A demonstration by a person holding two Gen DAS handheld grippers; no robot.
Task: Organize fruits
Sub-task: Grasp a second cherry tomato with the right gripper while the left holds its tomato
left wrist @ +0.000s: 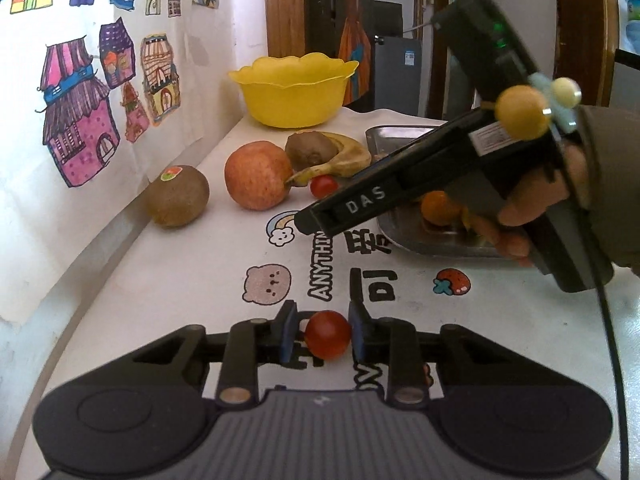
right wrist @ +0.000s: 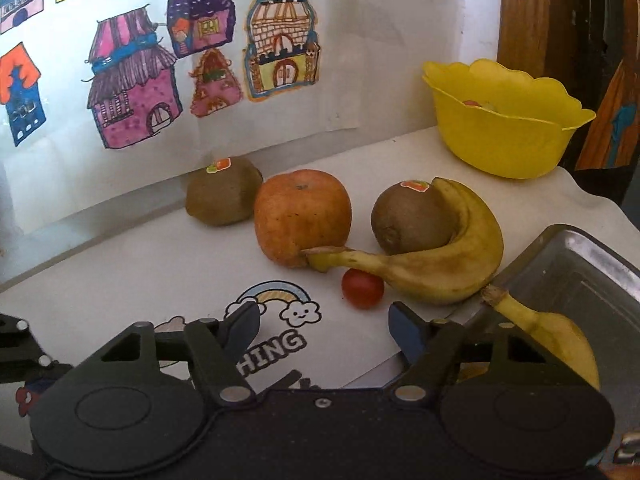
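My left gripper point(left wrist: 322, 334) is shut on a cherry tomato point(left wrist: 328, 334), held between its blue pads just above the printed tablecloth. My right gripper point(right wrist: 324, 326) is open and empty, just in front of a second cherry tomato point(right wrist: 363, 288) that lies on the cloth below a banana point(right wrist: 436, 264). An apple point(right wrist: 302, 216) and two kiwis point(right wrist: 222, 192) point(right wrist: 410, 216) lie behind it. A yellow bowl point(right wrist: 504, 136) stands at the back right with small fruit inside. A metal tray point(right wrist: 580, 264) at the right holds another banana point(right wrist: 548, 332). The left wrist view shows the right gripper's body point(left wrist: 440, 160) over the tray point(left wrist: 400, 132).
A wall with house drawings point(right wrist: 132, 92) runs along the left and back of the table. In the left wrist view an orange fruit point(left wrist: 440, 208) sits in the tray. A wooden door frame point(right wrist: 520, 12) stands behind the bowl.
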